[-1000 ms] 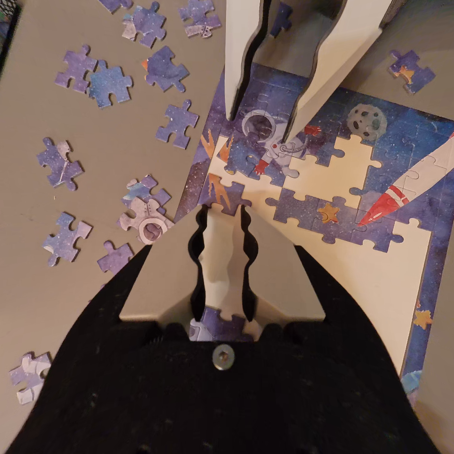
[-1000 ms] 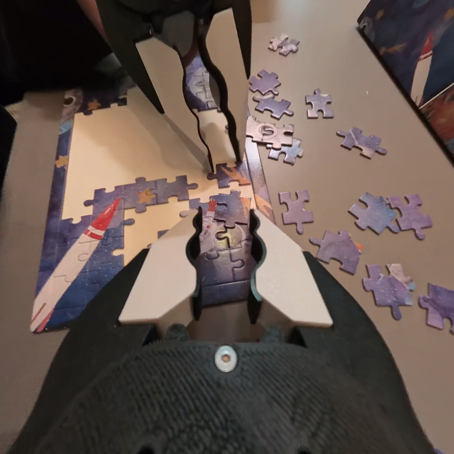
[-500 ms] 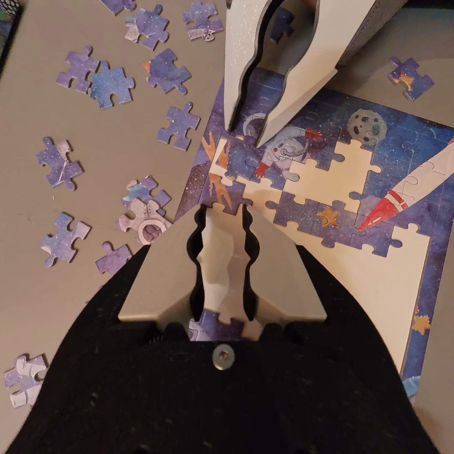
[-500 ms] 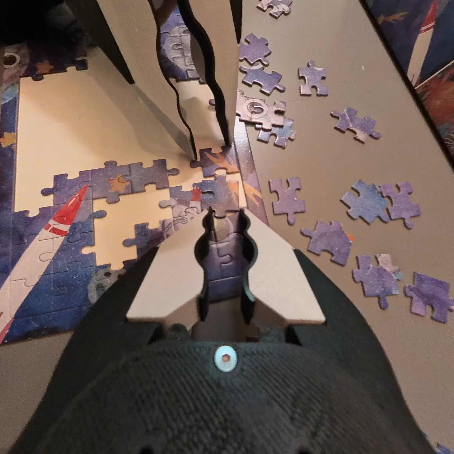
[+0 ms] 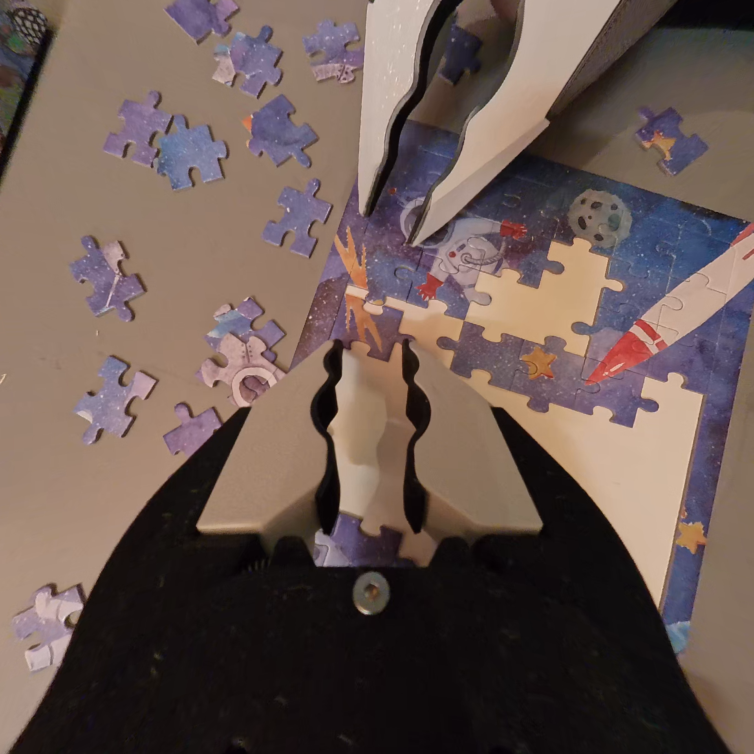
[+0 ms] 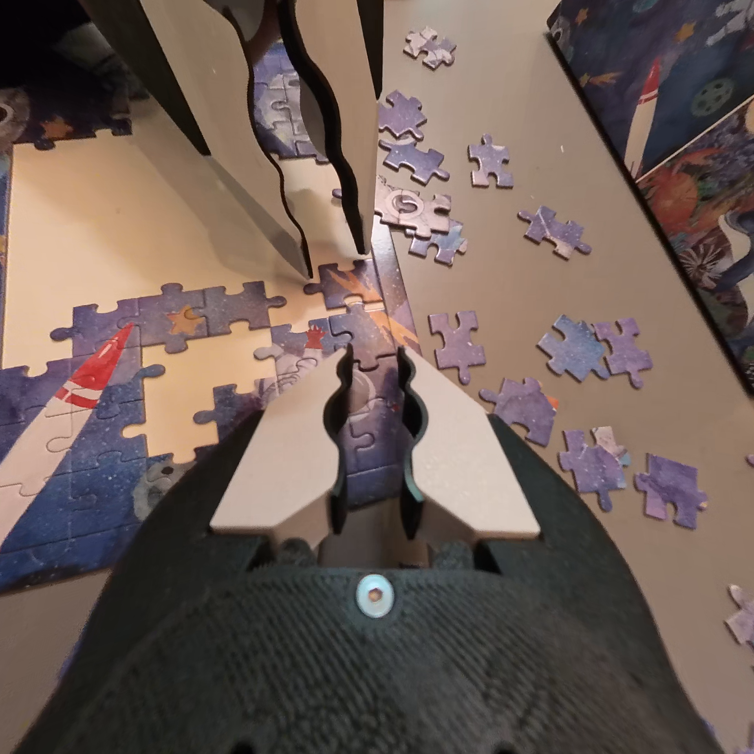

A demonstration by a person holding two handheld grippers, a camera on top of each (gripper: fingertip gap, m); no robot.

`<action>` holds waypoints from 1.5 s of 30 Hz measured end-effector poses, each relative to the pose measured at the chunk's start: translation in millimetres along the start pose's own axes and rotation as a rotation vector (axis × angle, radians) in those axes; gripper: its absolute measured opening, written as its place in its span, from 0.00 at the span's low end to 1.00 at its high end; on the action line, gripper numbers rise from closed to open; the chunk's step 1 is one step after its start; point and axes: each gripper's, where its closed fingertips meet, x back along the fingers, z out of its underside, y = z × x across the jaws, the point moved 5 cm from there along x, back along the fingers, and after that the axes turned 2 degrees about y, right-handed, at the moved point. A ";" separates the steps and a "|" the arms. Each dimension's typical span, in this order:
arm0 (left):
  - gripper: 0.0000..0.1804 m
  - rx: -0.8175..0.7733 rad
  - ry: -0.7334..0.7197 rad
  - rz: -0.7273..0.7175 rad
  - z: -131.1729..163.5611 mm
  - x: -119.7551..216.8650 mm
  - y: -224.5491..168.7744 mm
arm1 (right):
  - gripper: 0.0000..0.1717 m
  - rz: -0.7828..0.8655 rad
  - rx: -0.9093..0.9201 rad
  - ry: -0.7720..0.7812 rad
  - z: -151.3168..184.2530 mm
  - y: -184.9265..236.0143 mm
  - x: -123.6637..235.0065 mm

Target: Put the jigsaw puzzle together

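Two grippers meet over one edge of a half-built space puzzle (image 5: 636,261) lying in a cream tray (image 5: 530,481) on a grey table (image 5: 81,510).

The left gripper (image 5: 370,347) has its fingers a little apart, with nothing between them. Both tips are down at the near edge of a dark piece with orange streaks (image 5: 373,330); whether they press on that piece cannot be told. The piece lies in the tray beside the left border, and a thin cream gap separates it from the assembled piece beyond it.

The right gripper (image 6: 374,351) comes in from the far side, its fingers also slightly apart and bare. Its tips stand on or just above the finished part of the puzzle, near the astronaut's helmet (image 5: 412,212) and the border; contact cannot be judged.

Farther right in the puzzle are a grey moon (image 5: 599,220), a red-and-white rocket (image 5: 653,326) and a yellow star (image 5: 538,361). Many loose purple pieces (image 5: 191,151) are scattered on the table to the left of the tray, one pair showing a pale ring (image 5: 245,367). A printed picture board (image 6: 673,122) lies at the table's edge beyond those pieces.
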 end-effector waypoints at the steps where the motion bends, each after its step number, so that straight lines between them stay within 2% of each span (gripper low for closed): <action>1: 0.15 -0.005 -0.009 -0.001 -1.3 0.4 -0.6 | 0.11 -0.001 0.004 -0.003 -1.1 1.0 -0.3; 11: 0.11 0.011 -0.023 -0.011 -2.7 1.2 0.6 | 0.02 -0.023 -0.012 0.004 -2.1 6.8 -11.0; 33: 0.12 0.031 0.015 0.011 3.0 -3.3 0.4 | 0.02 -0.050 -0.067 -0.009 0.4 4.1 -14.6; 39: 0.10 0.033 0.012 0.010 2.8 -3.2 0.9 | 0.02 -0.054 -0.066 -0.015 0.4 4.3 -14.8; 41: 0.05 0.036 0.009 0.036 2.3 -3.3 -2.0 | 0.02 -0.054 -0.066 -0.016 0.4 4.3 -14.8; 45: 0.05 0.031 0.012 0.033 2.5 -3.4 -2.0 | 0.02 -0.051 -0.063 -0.014 0.4 4.6 -14.8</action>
